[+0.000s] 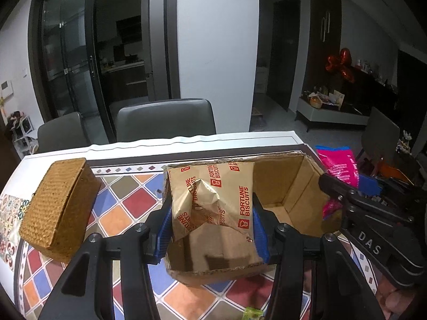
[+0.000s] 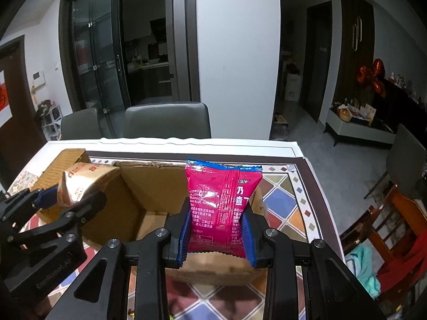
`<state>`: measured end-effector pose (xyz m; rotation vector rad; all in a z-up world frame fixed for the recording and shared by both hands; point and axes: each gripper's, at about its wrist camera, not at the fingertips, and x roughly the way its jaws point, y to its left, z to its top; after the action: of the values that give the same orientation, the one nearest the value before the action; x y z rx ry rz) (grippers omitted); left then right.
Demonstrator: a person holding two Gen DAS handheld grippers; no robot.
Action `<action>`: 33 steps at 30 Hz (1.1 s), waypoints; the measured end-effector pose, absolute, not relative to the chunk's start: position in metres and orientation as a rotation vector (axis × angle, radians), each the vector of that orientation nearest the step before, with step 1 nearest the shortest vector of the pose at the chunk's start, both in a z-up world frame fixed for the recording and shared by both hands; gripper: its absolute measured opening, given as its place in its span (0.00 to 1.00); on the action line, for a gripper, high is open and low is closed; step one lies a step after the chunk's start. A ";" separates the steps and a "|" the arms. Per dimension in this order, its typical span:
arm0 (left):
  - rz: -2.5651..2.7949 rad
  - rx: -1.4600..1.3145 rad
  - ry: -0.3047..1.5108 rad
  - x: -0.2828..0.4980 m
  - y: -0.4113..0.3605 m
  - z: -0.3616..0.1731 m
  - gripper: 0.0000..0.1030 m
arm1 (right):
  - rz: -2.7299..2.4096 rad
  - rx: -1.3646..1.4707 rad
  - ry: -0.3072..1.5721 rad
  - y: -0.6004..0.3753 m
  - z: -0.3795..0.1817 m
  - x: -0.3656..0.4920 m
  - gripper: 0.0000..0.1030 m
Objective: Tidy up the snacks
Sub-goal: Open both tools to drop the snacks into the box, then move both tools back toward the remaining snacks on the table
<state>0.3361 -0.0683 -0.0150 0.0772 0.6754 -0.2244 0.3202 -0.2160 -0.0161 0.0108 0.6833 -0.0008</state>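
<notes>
The left gripper [image 1: 212, 221] is clamping a tan packet [image 1: 210, 200] printed with "FORTUNE BISCUITS" in red, its blue pads pressing the crumpled wrapper from both sides. The packet is standing upright over the left half of an open cardboard box [image 1: 288, 186], with its lower edge hanging above the box floor. In the right wrist view the same packet [image 2: 80, 184] is showing at the left, pinched in the left gripper [image 2: 72, 197] over the box's left end.

The right gripper [image 2: 217, 229] is clamping a pink snack bag [image 2: 221, 200] with a blue top seal and white lettering. The bag is standing upright between the blue pads, above the right end of the cardboard box [image 2: 144, 184]. In the left wrist view the pink bag [image 1: 339, 168] is appearing at the right edge, partly hidden behind the black arm of the right gripper [image 1: 333, 192].

The box is sitting on a desk [image 1: 128, 208] covered with a cloth of coloured diamond tiles in red, blue, orange and olive, bordered in white. A woven brown basket box [image 1: 58, 205] is lying to the left of the cardboard box, tilted, apart from it. A small green wrapper [image 1: 252, 313] is peeking in at the bottom edge of the left wrist view, near the desk's front. Two grey chairs [image 1: 165, 120] are standing at the far side of the desk.
</notes>
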 end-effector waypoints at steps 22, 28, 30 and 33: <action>-0.160 0.060 0.674 0.322 -0.060 -0.008 0.88 | -0.006 -0.016 0.661 -0.216 -0.006 0.318 0.70; -0.146 0.068 0.672 0.296 -0.057 -0.001 0.89 | -0.009 -0.012 0.645 -0.214 0.003 0.298 0.70; -0.143 0.065 0.675 0.288 -0.056 -0.001 0.89 | -0.013 -0.015 0.641 -0.213 0.005 0.290 0.70; -0.144 0.062 0.686 0.276 -0.054 -0.003 0.89 | -0.016 -0.019 0.633 -0.212 0.009 0.273 0.70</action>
<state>0.2755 -0.0543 -0.0027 0.0625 0.6864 -0.1443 0.2727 -0.2121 0.0093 -0.0189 0.6329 -0.0158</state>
